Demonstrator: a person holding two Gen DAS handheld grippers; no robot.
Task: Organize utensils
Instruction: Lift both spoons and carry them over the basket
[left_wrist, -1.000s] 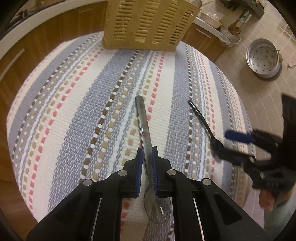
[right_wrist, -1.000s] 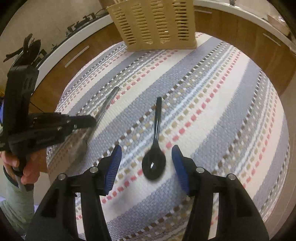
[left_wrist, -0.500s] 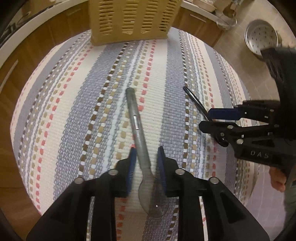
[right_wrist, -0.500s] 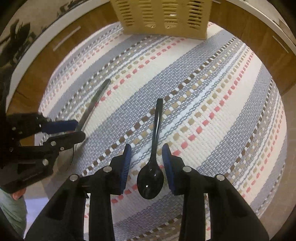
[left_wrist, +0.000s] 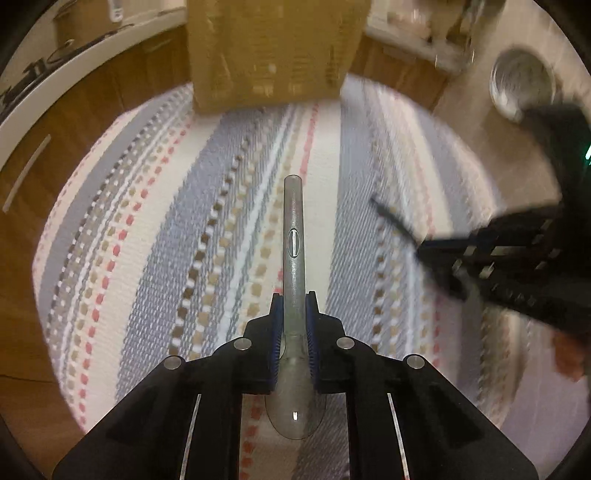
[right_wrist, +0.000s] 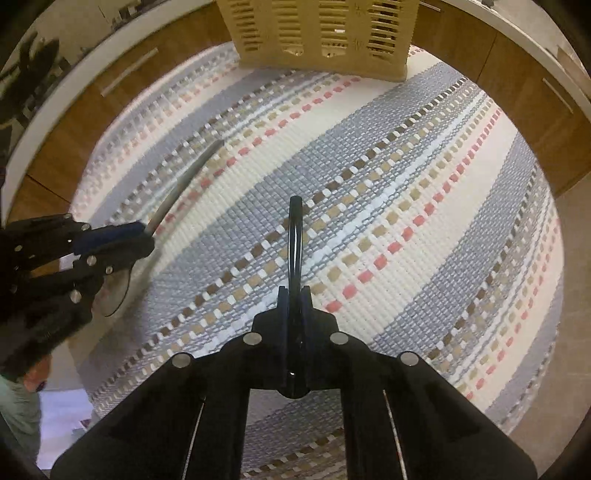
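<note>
Right gripper (right_wrist: 294, 295) now clamped on black spoon (right_wrist: 295, 236), jaws wide a second ago; left gripper (left_wrist: 294, 306) closing on grey spoon (left_wrist: 293, 236) after a brief slackening. Both spoons in hand, short of basket (right_wrist: 321, 37), ready to carry. Left view smeared; black bowl hidden behind fingers.

left tool (left_wrist: 294, 314) closing, right tool (right_wrist: 294, 295) clamped

No readable text, label, brand or number shows in either view; the oval stamp on the clear spoon's (left_wrist: 294, 280) handle is illegible.
</note>
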